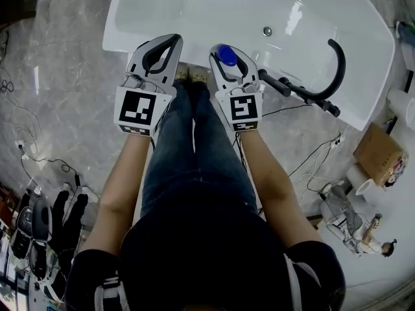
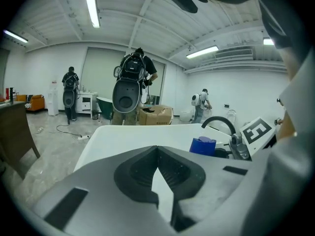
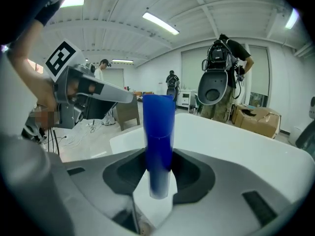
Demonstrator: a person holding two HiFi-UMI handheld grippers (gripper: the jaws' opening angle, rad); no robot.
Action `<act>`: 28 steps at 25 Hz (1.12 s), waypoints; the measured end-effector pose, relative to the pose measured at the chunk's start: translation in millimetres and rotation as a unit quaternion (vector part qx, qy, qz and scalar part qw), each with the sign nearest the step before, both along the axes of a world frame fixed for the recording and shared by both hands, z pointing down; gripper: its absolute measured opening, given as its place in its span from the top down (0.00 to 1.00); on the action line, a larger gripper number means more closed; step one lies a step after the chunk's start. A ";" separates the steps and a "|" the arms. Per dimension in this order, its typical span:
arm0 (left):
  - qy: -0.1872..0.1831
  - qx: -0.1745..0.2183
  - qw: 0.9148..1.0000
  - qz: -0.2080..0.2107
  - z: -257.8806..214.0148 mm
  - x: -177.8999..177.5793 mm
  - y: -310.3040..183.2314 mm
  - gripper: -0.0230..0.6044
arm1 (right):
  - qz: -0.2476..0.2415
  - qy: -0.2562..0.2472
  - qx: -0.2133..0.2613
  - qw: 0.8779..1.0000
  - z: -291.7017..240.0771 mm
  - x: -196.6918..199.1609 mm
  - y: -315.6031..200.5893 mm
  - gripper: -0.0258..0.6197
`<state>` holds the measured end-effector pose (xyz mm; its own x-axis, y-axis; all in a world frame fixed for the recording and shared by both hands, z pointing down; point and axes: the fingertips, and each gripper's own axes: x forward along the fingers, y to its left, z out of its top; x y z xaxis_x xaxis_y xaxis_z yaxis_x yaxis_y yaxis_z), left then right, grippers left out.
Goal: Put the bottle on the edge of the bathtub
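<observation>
A blue bottle [image 3: 158, 141] stands upright between the jaws of my right gripper [image 3: 158, 168], which is shut on its lower part. From the head view only its blue cap [image 1: 226, 55] shows, over the near rim of the white bathtub [image 1: 149, 8]. My left gripper [image 1: 170, 41] hovers just left of it by the same rim. Its jaws meet at the tips [image 2: 157, 150] with nothing between them. The left gripper view shows the bottle [image 2: 203, 145] to its right, over the tub's rim [image 2: 123, 136].
A black curved faucet [image 1: 336, 67] rises from the tub's right rim. On the floor to the right lie a cardboard box [image 1: 379, 151] and paper rolls [image 1: 360, 179]. Cables and black gear [image 1: 32, 232] lie at left. People with backpack rigs [image 2: 132, 87] stand beyond the tub.
</observation>
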<state>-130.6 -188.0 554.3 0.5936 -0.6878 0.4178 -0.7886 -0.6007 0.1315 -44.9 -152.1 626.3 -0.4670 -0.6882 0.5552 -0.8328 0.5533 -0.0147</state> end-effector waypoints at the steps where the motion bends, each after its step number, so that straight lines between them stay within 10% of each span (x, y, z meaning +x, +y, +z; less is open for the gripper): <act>1: -0.003 -0.004 1.000 -0.001 4.1 -1.8 1.7 0.93 | -0.002 0.003 -0.008 1.000 7.6 -0.9 1.7 0.70; 28: -0.012 -0.045 0.998 0.042 30.4 17.5 30.4 0.93 | -0.005 0.029 -0.064 0.998 76.7 1.1 22.3 0.70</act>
<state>-113.1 -157.6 584.6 0.6358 -0.5956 0.4909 -0.7402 -0.6507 0.1692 -43.7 -129.8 703.0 -0.4377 -0.6054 0.6648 -0.8289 0.5581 -0.0375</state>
